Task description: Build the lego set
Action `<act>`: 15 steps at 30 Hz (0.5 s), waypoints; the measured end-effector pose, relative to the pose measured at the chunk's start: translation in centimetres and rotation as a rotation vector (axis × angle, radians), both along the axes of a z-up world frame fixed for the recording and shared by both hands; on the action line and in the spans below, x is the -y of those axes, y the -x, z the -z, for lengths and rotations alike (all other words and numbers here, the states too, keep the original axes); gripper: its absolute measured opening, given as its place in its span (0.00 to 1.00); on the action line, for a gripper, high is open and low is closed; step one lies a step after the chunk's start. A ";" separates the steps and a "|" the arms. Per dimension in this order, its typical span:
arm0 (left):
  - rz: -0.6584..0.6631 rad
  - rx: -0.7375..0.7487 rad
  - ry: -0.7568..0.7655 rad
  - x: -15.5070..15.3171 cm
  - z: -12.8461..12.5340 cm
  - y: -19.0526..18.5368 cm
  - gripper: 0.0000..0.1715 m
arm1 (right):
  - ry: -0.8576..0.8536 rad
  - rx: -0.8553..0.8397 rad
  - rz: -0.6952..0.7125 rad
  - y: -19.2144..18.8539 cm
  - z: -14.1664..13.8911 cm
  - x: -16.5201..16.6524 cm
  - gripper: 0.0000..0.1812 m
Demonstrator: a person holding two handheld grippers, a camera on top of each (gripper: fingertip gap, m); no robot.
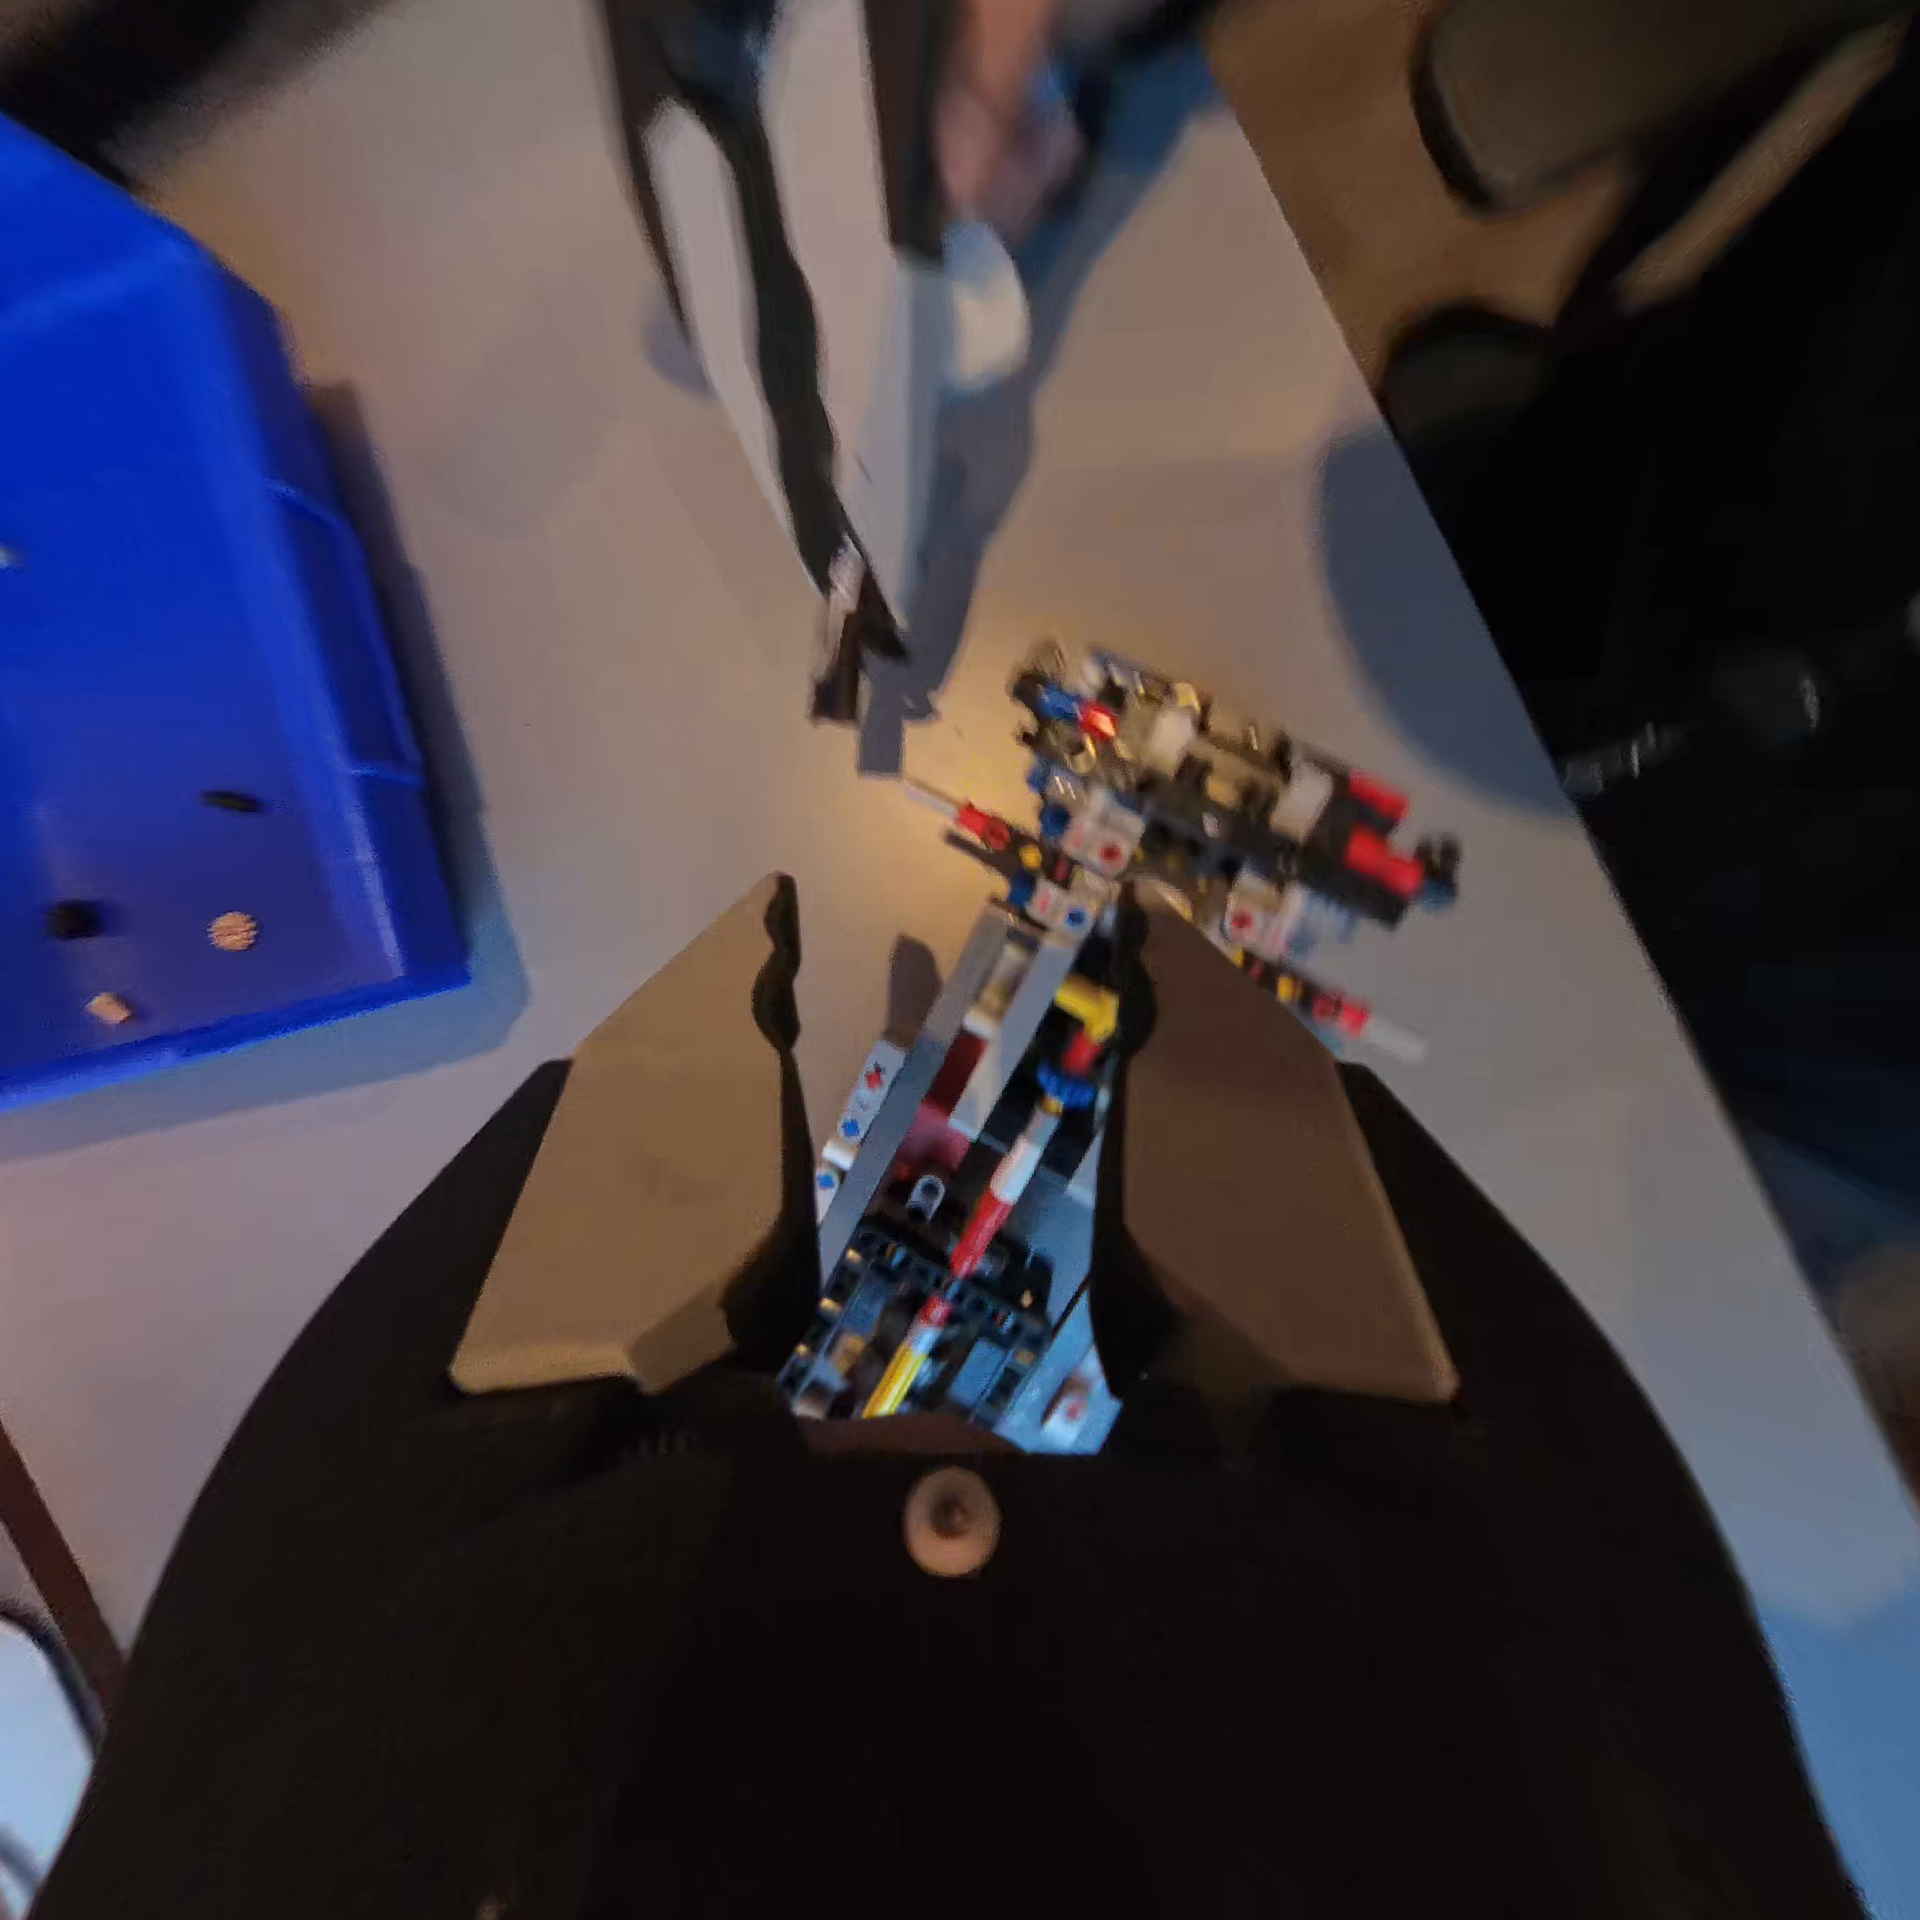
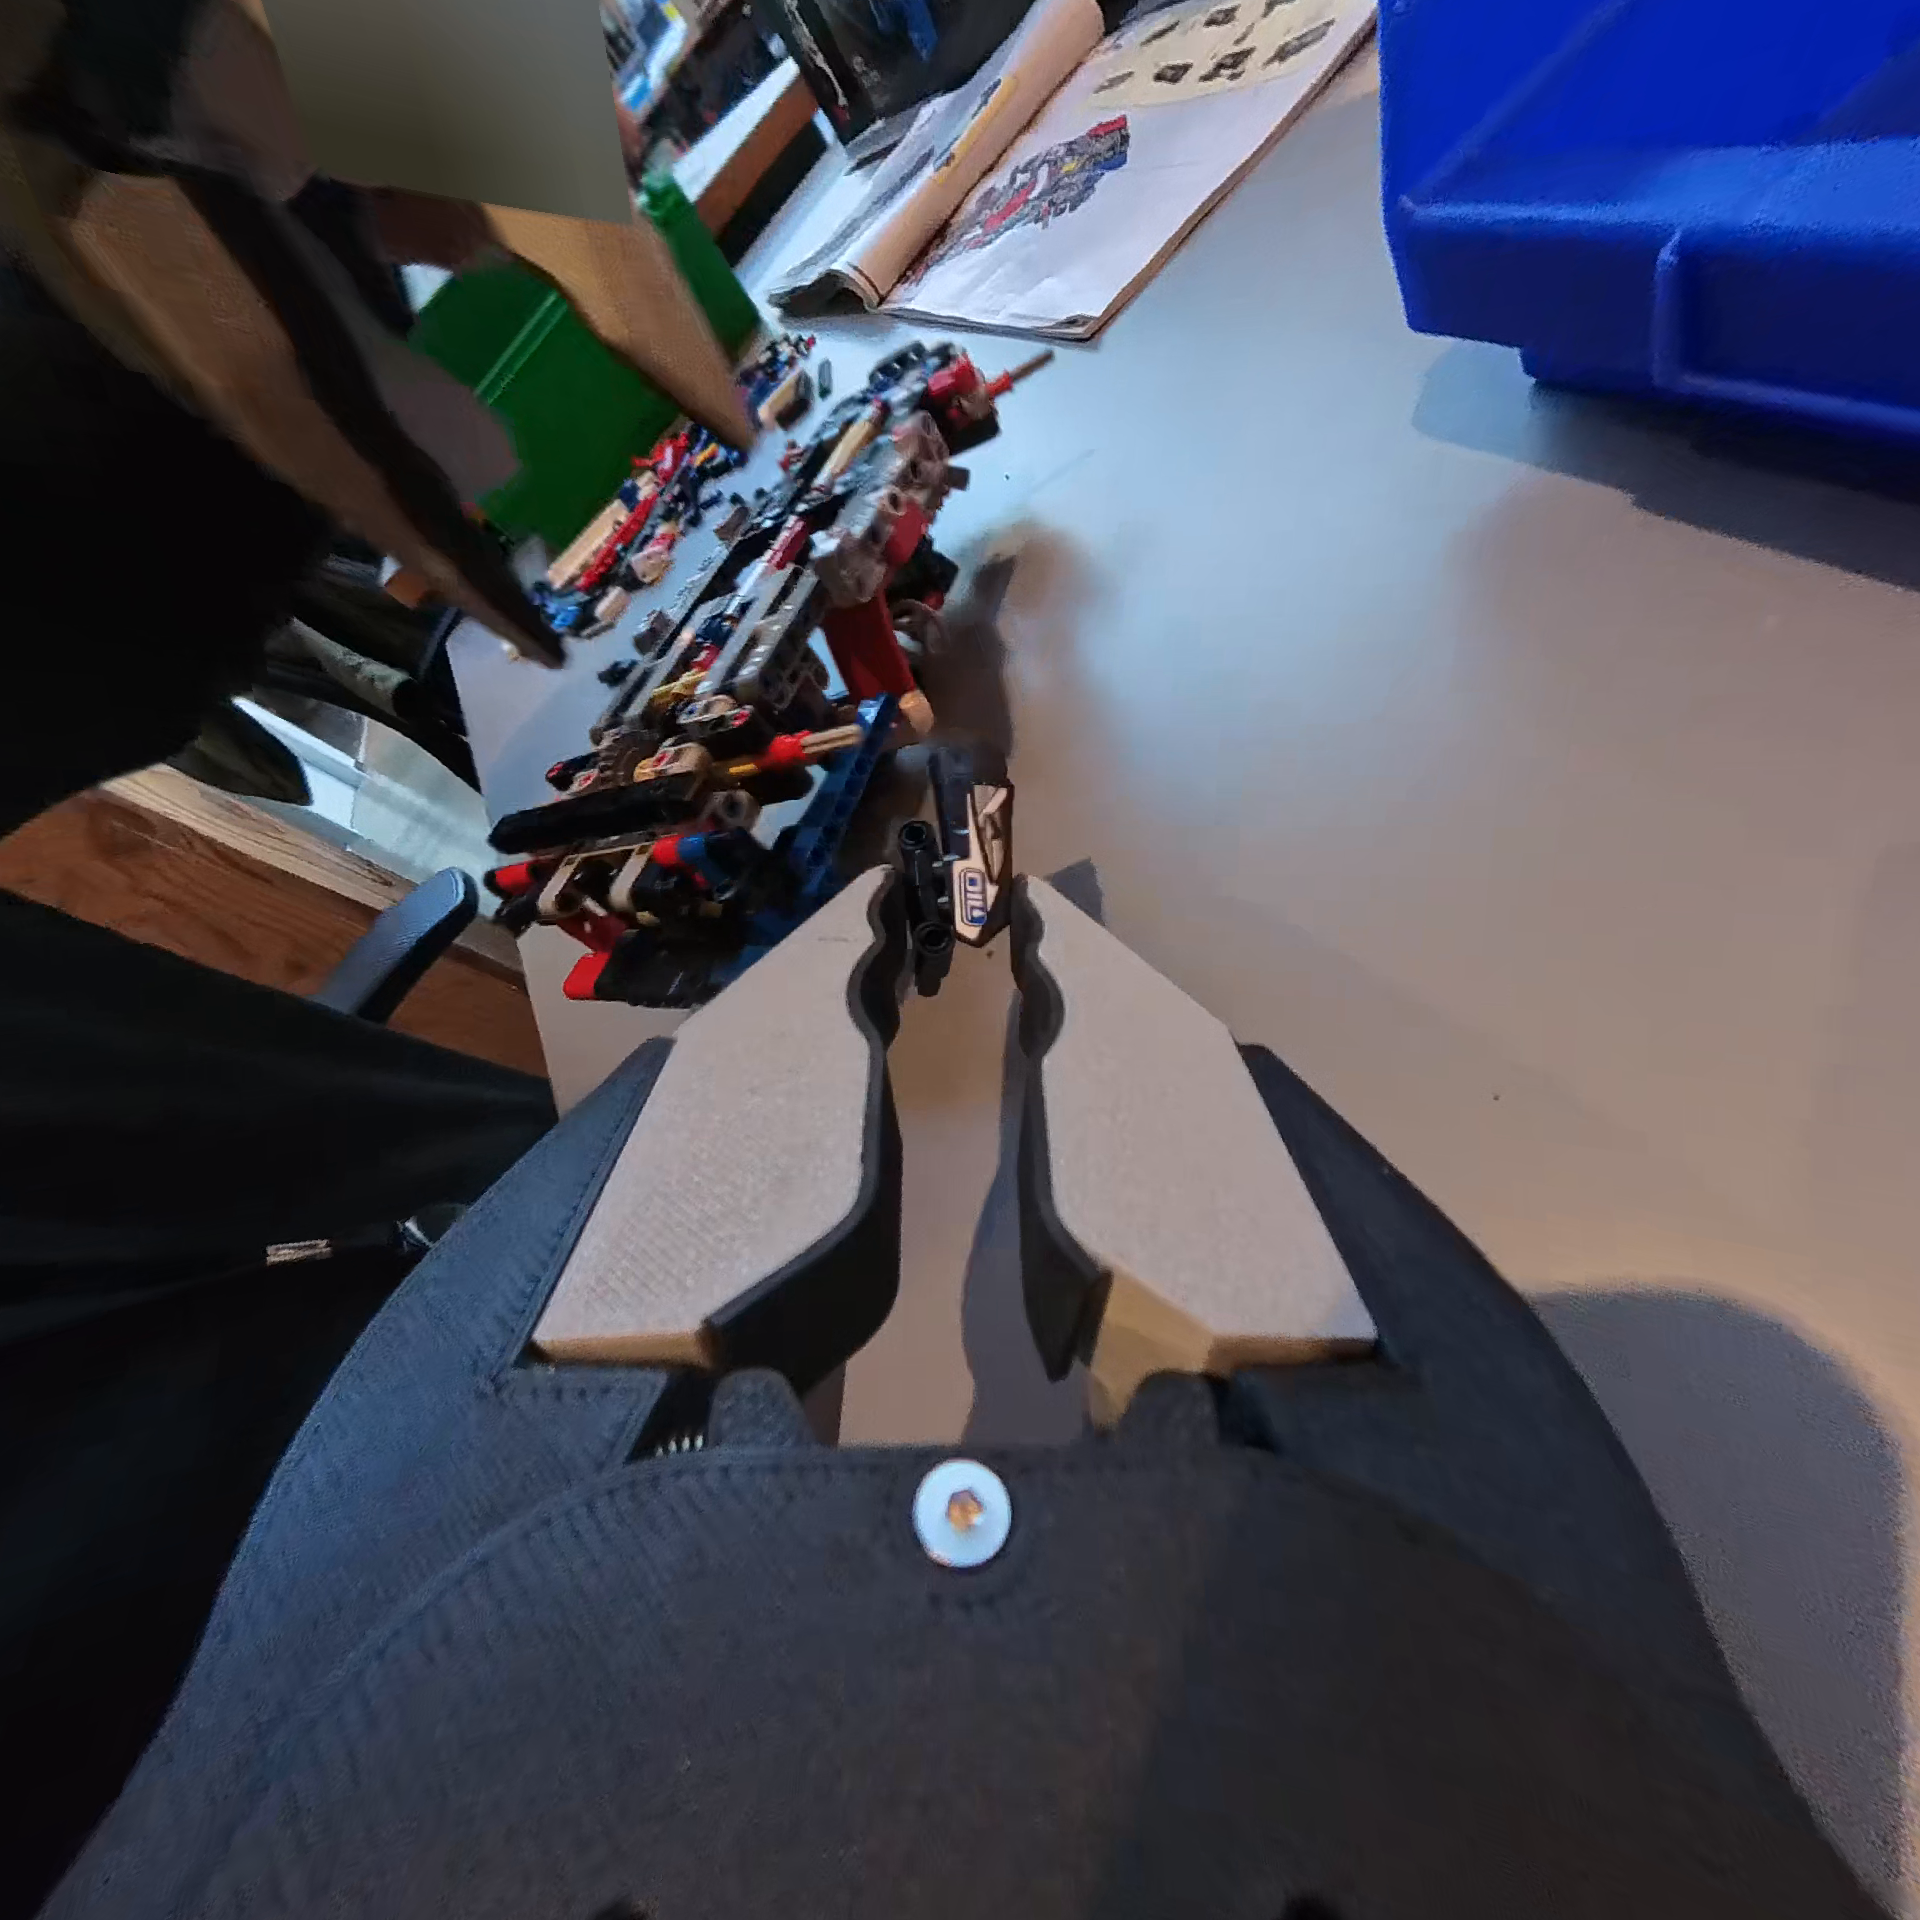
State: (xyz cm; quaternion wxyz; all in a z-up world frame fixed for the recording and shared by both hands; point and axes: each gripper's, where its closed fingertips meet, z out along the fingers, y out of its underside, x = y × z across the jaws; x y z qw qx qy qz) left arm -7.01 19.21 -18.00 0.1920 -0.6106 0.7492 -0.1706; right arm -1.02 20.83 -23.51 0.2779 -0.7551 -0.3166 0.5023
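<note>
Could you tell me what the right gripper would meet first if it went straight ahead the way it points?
Probably the small black stickered piece at the right gripper fingertips; beyond it, bare table, though depth is unclear.

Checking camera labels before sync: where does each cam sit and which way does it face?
Left wrist view: on the left claw, looking steeply down its fingers at the lego model on the grey table; its tan fingers straddle the model's near end, right claw farther off.
Right wrist view: on the right claw, looking low along the table past a small black piece at its fingertips; a dark sleeve at left.
Shared: model, table, blue bin.
</note>
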 end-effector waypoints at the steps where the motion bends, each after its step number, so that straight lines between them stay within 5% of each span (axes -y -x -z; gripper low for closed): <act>1: -0.097 0.058 -0.011 0.1 -0.7 -0.6 0.32 | 0.018 0.008 0.001 0.1 0.3 -0.1 0.09; 4: -0.360 0.121 0.018 1.9 -0.8 -1.2 0.36 | 0.065 -0.019 0.002 0.5 0.3 -0.2 0.09; 8: -0.531 0.180 0.035 4.5 0.6 -2.1 0.34 | 0.137 -0.019 0.007 1.3 0.8 -0.2 0.09; 15: -0.534 0.015 -0.155 7.1 4.4 0.7 0.27 | 0.204 -0.078 0.020 2.2 0.4 1.0 0.09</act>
